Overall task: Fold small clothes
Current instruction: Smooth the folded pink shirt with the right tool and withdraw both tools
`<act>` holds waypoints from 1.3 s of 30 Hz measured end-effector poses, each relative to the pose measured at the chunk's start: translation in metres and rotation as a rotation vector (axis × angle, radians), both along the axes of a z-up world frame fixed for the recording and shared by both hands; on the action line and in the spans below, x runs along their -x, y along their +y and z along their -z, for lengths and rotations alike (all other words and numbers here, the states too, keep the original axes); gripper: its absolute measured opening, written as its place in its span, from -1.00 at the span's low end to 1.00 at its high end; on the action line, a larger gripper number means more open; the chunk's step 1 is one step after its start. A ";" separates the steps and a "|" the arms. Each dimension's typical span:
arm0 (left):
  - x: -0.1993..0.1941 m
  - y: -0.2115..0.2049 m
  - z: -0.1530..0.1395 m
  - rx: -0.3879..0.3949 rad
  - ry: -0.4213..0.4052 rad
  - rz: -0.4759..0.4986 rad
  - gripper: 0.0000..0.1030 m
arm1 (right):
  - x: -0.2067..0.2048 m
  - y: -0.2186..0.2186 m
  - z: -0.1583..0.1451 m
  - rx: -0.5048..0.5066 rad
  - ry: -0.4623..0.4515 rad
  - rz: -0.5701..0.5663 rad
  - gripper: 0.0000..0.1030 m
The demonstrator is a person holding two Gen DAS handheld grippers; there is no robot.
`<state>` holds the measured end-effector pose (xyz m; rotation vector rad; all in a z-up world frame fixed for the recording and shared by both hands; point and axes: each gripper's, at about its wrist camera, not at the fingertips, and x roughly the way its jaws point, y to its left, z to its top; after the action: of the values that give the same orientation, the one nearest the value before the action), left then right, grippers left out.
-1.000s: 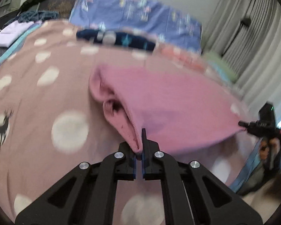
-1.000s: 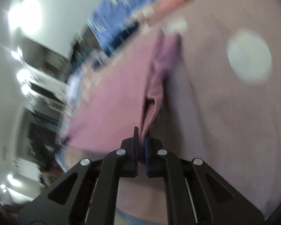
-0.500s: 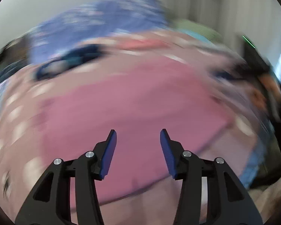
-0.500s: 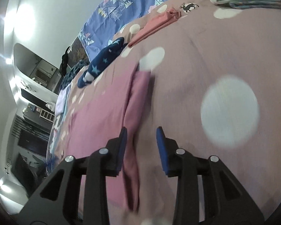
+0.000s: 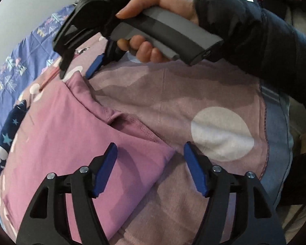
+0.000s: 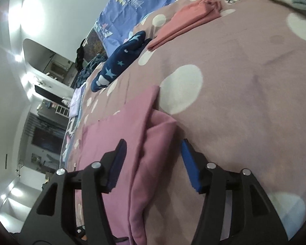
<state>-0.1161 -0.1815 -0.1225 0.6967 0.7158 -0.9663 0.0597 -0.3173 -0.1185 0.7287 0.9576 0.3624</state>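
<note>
The pink garment (image 5: pixel 67 143) is laid flat on the dotted mauve bedspread (image 5: pixel 193 94), where a second ago it was held stretched in the air by two pinched edges. In the left wrist view it fills the area from 7 to 10 o'clock, its hemmed edge running towards 4 o'clock; in the right wrist view (image 6: pixel 120 134) it lies from 6 to 9 o'clock, with a doubled layer along its right side.

Both edges have been let go. The left gripper (image 5: pixel 151 169) is seen with its jaws opening, the garment's corner below the gap but untouched by the blue pads (image 5: pixel 104 171). The right gripper (image 6: pixel 153 163) is likewise opening, its jaws straddling the folded edge without pressing it.

A first fold is judged to be set down; a further fold is probably still needed before the piece is compact.

A navy star-print garment (image 6: pixel 120 63) and a folded coral one (image 6: pixel 185 22) are seen towards 12 o'clock, well apart from the pink one.
</note>
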 end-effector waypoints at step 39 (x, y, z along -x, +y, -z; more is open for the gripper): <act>-0.009 0.002 -0.004 0.134 0.220 0.099 -0.86 | -0.032 0.005 0.021 0.126 -0.004 0.046 -0.92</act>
<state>-0.1069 -0.1798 -0.1185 0.5166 0.8056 -1.1829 0.0920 -0.3120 -0.1392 0.6334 0.9497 0.2604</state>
